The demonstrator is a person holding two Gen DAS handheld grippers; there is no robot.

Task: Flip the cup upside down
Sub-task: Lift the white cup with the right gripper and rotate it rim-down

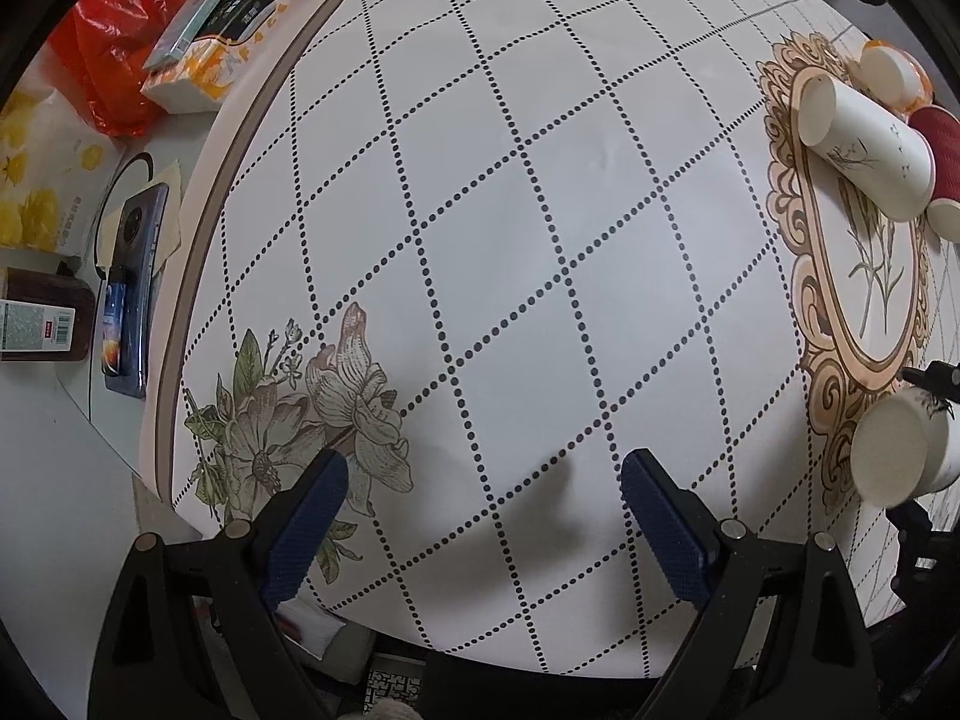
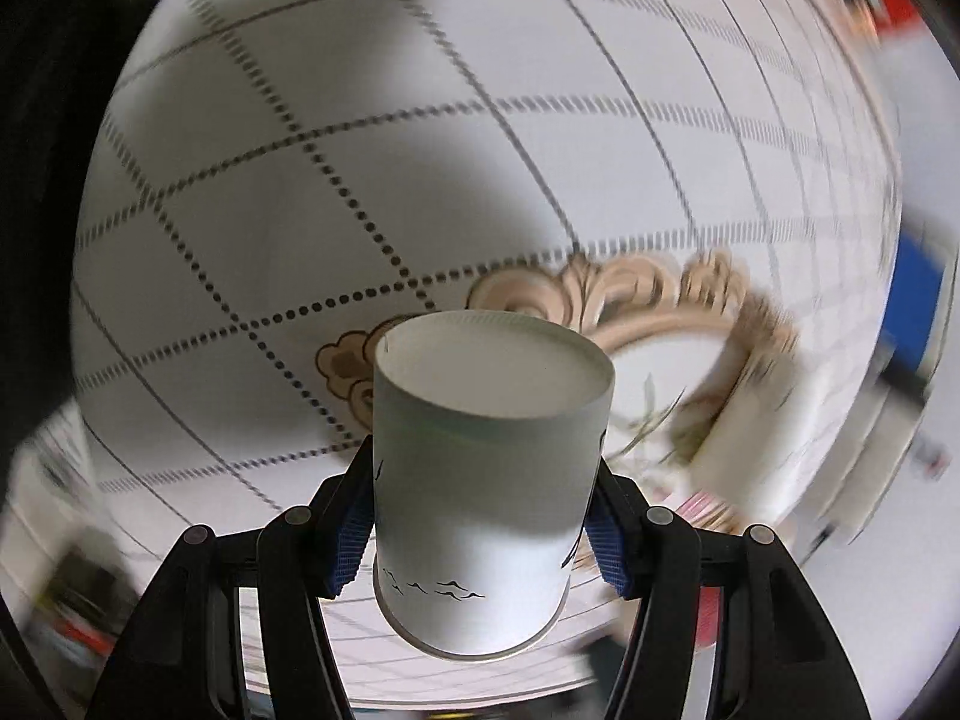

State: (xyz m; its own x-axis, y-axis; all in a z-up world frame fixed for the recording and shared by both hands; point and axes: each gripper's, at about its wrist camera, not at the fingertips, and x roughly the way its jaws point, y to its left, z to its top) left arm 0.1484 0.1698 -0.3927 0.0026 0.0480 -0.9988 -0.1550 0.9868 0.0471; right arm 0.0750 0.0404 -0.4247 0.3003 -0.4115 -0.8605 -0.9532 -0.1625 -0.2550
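My right gripper (image 2: 480, 516) is shut on a white paper cup (image 2: 486, 480) with small black bird marks. The cup is held above the table, its flat base pointing away from the camera and its rolled rim toward me. The same cup (image 1: 900, 450) shows at the right edge of the left wrist view, base toward that camera, with the right gripper (image 1: 924, 438) around it. My left gripper (image 1: 483, 480) is open and empty over the near edge of the round table (image 1: 480, 210).
A second white cup (image 1: 864, 144) lies on its side on the ornate frame print, with a red ribbed cup (image 1: 942, 138) and an orange-trimmed cup (image 1: 894, 69) beside it. Left of the table are a phone (image 1: 129, 282), a tissue box (image 1: 228, 30) and a red bag (image 1: 114, 48).
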